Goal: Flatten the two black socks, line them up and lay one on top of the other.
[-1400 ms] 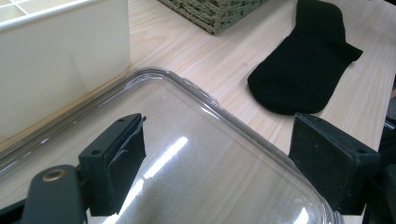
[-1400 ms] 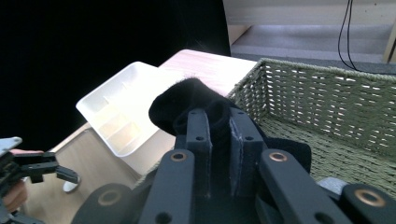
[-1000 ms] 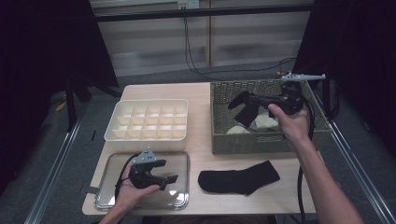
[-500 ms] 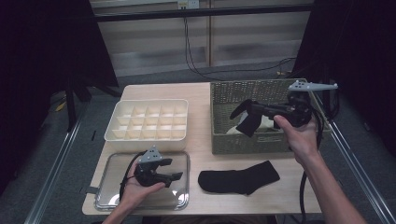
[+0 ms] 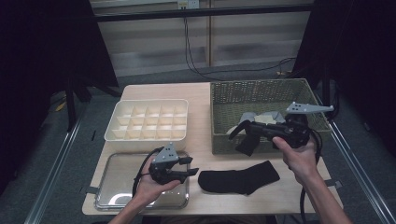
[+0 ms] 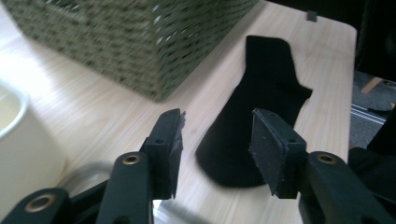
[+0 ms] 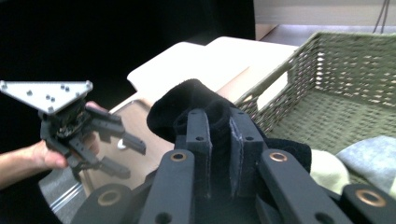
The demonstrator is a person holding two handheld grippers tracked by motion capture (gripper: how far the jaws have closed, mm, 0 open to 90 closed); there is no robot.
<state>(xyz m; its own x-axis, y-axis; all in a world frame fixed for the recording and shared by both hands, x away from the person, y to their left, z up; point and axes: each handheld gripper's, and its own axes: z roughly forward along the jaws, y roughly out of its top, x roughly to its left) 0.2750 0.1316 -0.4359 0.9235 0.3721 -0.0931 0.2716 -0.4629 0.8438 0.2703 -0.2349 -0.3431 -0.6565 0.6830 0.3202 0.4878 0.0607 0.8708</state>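
Nearest the person, the left gripper (image 5: 186,166) hovers over the right edge of the metal tray (image 5: 116,186), its jaws pointing right toward the black sock on the table (image 5: 239,178). The jaws have just been closing and now stand about half apart, with nothing between the pads. In the left gripper view, the sock on the table (image 6: 254,107) lies just beyond the tips, its near rounded end in line with the gap and its length running away from the jaws. On the table that length runs left to right, rising slightly toward the right end, with the left end nearest this gripper. The left hand is therefore much the nearer one for a pick-up, and I judge a short reach rightward and down would bring the jaws around that end.

Farther off, the right gripper (image 5: 243,132) is held above the front wall of the wicker basket (image 5: 261,98), clamped on a second black sock (image 7: 196,100) that hangs from its tips. Light-coloured cloth (image 5: 264,116) lies inside the basket. A white divided box (image 5: 149,119) sits behind the tray.
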